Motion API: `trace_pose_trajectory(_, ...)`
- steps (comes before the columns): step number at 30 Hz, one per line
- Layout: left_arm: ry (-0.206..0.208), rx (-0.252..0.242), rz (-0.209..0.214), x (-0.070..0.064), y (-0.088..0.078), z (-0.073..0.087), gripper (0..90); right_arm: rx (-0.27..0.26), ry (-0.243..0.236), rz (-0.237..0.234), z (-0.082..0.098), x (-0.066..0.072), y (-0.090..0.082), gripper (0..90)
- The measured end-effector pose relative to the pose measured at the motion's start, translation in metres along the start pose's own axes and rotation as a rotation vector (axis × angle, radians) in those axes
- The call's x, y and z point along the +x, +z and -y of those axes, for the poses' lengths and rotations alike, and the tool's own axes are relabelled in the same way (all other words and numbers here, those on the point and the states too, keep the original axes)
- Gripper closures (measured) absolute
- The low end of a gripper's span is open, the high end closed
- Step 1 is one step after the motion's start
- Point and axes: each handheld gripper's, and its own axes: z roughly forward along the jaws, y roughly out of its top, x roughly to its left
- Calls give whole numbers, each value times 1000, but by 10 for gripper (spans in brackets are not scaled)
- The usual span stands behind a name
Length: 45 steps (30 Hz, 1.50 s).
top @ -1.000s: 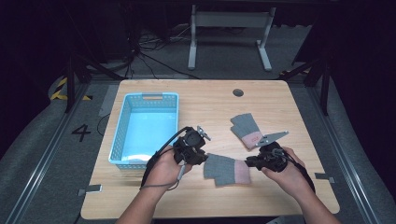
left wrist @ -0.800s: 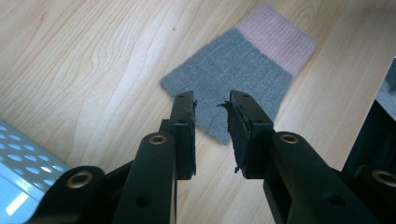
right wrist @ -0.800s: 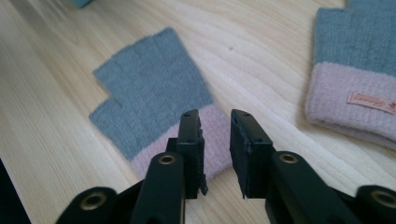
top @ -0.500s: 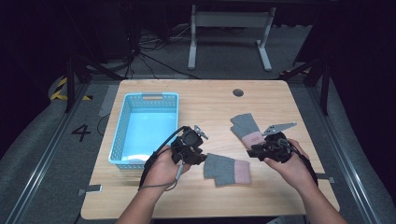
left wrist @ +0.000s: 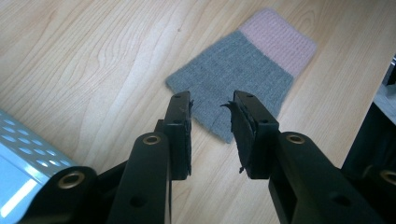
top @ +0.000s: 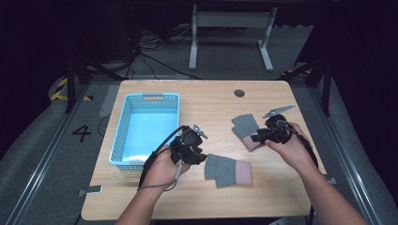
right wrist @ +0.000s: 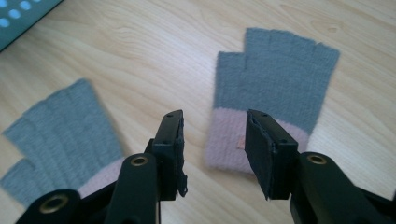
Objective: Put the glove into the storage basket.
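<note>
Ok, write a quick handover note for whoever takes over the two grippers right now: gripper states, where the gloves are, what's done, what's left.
Left gripper: jaws open, poised over the grey end of the near grey knitted fingerless glove with pink cuff, nothing gripped.
Right gripper: jaws open, straddling the pink cuff of the far grey fingerless glove, not closed on it.
Both gloves lie flat on the wooden table, apart from each other.
The light blue plastic basket stands at the table's left; no glove is in it.
Done: neither glove picked up yet.
Left: probably grip each glove and move it, likely to the basket.
</note>
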Motion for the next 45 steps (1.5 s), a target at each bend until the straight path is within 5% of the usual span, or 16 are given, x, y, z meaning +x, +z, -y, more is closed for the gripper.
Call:
trace_pose_trajectory(18,-17,-8,-9,1,-5,8,666,132,96,65,-18,-42,59,541)
trace_pose_trajectory(36,-16,-7,-10,1,-4,6,656,168,136,83,-19,-42,86,557)
trace_pose_trajectory(45,-15,-3,-11,0,-2,6,657,144,127,93,-17,-43,87,717)
